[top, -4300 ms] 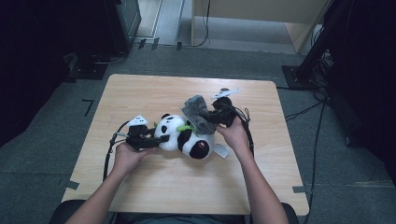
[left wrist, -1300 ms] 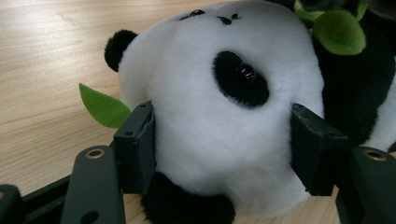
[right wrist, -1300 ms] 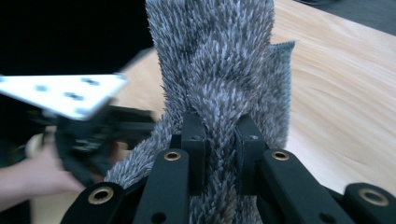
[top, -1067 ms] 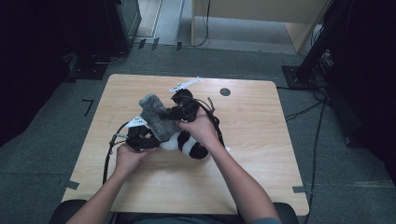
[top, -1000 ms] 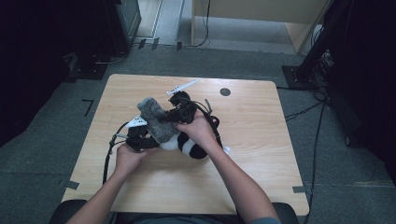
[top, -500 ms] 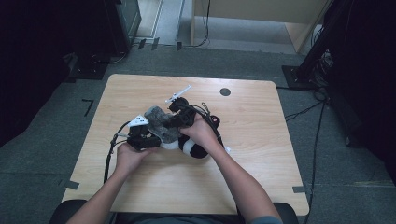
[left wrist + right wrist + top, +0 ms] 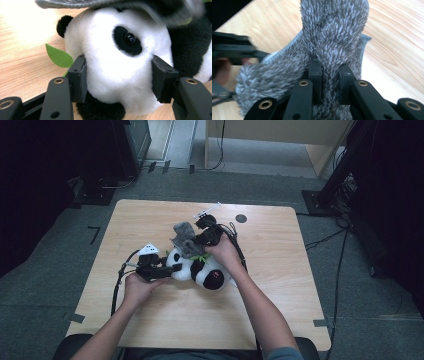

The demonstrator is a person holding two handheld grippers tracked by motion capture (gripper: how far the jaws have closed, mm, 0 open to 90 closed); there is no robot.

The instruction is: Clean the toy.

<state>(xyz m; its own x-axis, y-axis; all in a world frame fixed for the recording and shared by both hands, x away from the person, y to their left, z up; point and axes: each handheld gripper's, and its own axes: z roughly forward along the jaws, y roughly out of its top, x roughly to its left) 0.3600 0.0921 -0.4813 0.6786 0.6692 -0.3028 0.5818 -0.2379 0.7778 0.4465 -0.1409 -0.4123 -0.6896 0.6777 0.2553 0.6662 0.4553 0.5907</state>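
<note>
A black-and-white panda plush (image 7: 207,272) lies on the wooden table (image 7: 150,320). My left gripper (image 7: 172,267) has its pads pressed into both sides of the panda's head (image 7: 120,45). Its jaws have just been closing on that head. The left gripper (image 7: 120,75) shows the fur bulging around the pads. My right gripper (image 7: 192,240) is shut on a grey furry piece (image 7: 184,234), pinching a fold of it (image 7: 332,30) between the right gripper's (image 7: 330,72) jaws. That grey piece (image 7: 100,3) hangs right over the top of the panda's head.
A green felt leaf (image 7: 58,56) sticks out beside the panda's head. A small black disc (image 7: 241,218) sits on the table at the back right. Dark floor, cables and stands surround the table.
My right gripper has carried the grey furry piece from the left back down over the panda's head. The left hand has kept still on the head.
</note>
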